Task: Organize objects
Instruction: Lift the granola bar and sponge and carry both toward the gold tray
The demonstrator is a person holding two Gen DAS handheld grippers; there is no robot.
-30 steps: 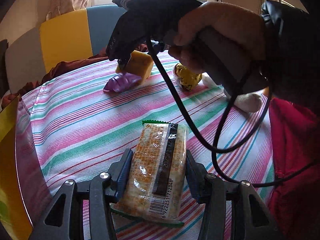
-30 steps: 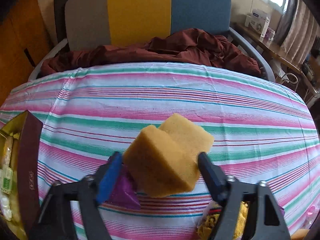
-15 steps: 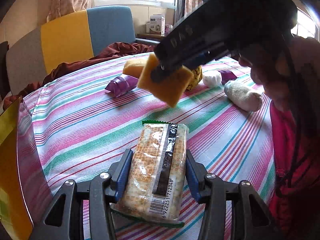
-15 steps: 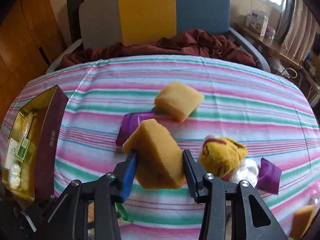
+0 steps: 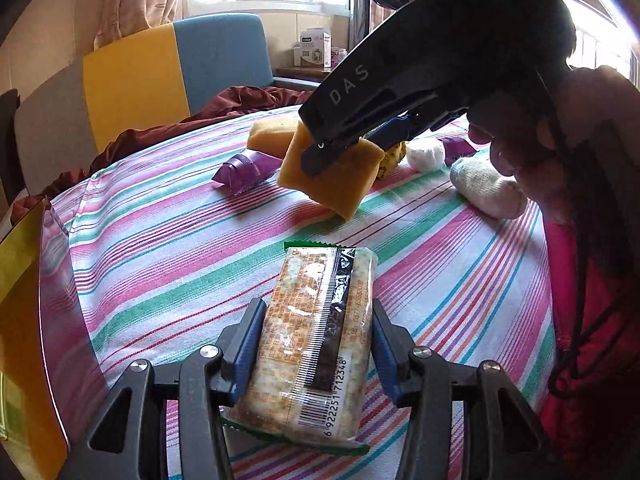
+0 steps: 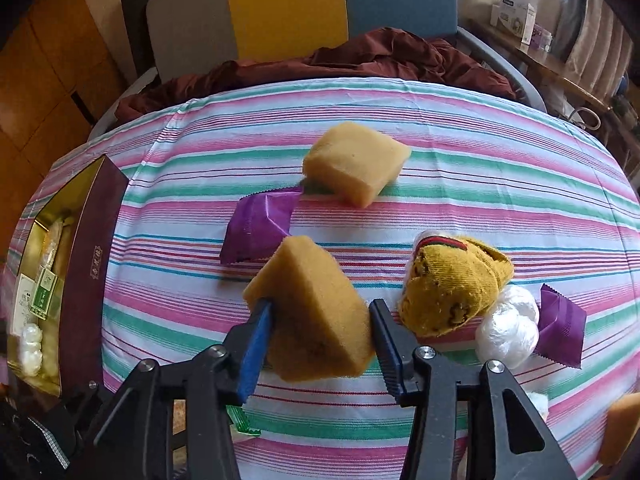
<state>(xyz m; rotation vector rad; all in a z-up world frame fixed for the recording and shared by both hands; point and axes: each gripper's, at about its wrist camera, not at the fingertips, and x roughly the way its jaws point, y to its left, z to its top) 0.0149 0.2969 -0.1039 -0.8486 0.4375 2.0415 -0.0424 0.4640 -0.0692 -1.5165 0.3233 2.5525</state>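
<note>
The sponge (image 6: 316, 312) is now carried clear of the cloth (image 6: 440, 120), held between the jaws of the right gripper (image 6: 320, 344), whereas a second ago it was still down on the cloth against a second sponge (image 6: 356, 162) with the jaws wide around it. The jaws are easing apart slightly at this moment, yet the pads are still pressed into the foam, so the hold is kept. The lifted piece has been brought back and toward the left, and the purple packet (image 6: 260, 228) that was half hidden under it is now seen lying free, just beside the second sponge. A yellow sock (image 6: 452, 284), a white ball (image 6: 508, 326) and another purple packet (image 6: 560, 326) are left near the right of the cloth.

In the left view the sponge (image 5: 332, 176) is seen hanging above the table, well apart from the cracker pack (image 5: 316, 340). That pack is clamped in the left gripper (image 5: 316, 352), and nothing about it has altered.

The box (image 6: 86, 264) at the left edge already holds several items. Judged from this, both pieces are picked and ready, and only the carry to the box and the release are left for them.
</note>
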